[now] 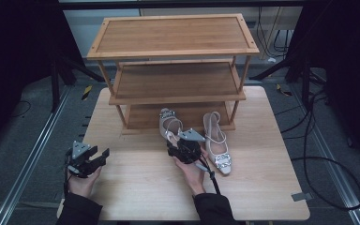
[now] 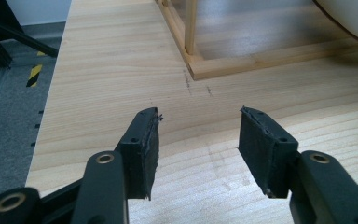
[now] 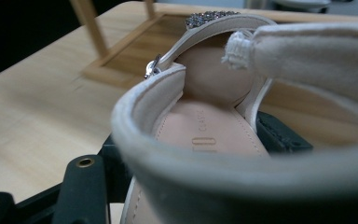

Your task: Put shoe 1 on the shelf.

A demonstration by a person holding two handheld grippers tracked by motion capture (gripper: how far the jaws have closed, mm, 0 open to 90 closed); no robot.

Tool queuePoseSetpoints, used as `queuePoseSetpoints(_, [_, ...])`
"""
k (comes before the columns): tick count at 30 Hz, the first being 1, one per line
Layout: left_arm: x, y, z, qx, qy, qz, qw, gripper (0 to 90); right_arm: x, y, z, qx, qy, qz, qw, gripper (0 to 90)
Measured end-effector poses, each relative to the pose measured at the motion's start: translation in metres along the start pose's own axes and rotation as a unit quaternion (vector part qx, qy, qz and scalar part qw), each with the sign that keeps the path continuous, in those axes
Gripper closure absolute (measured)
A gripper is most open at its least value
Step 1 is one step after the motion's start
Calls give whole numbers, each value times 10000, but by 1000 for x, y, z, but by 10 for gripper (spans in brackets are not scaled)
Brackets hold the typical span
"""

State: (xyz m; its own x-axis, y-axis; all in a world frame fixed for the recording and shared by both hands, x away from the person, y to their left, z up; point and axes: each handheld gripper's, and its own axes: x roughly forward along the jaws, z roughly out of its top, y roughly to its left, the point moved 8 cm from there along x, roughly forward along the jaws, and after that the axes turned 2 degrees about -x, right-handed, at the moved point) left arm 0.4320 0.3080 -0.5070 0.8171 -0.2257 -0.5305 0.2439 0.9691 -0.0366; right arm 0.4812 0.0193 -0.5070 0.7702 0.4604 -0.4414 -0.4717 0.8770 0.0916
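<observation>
Nearest the person, the left gripper point(image 1: 95, 159) rests low over the table point(image 1: 140, 183) at the near left, its jaws spread with nothing between them — bare wood shows in the gap in its own view. A little farther in, the right gripper point(image 1: 180, 146) has closed around the heel end of the left shoe point(image 1: 168, 124); in the right gripper view the pale heel cup point(image 3: 177, 154) sits between the black jaws, so I judge it pinched there, though the pads themselves are mostly hidden behind the leather. Its jewelled toe points toward the shelf. Just beside it, to the right, the second shoe point(image 1: 218, 143) lies flat on the table, toe toward the person, untouched.

Beyond both stands the wooden shoe rack point(image 1: 173, 56) at the far side of the table, and every tier I can see is bare.

So the job looks barely begun: one shoe gripped but not yet shelved, the other still waiting.

Count — two shoes, one rack with three tiers, two grippers.
</observation>
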Motion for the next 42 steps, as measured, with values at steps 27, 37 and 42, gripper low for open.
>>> queuePoseSetpoints(27, [3,2,-3,-49,55,-14,10000,457,68,-21,2,34,-65,-818,9966,223])
queuePoseSetpoints(37, [3,2,-4,-23,84,-1,10000,442,15,-13,4,-139,-186,-388,9990,132])
queuePoseSetpoints(42, [2,2,-3,-36,37,-8,10000,441,-1,-6,-9,-376,-32,-184,9991,154])
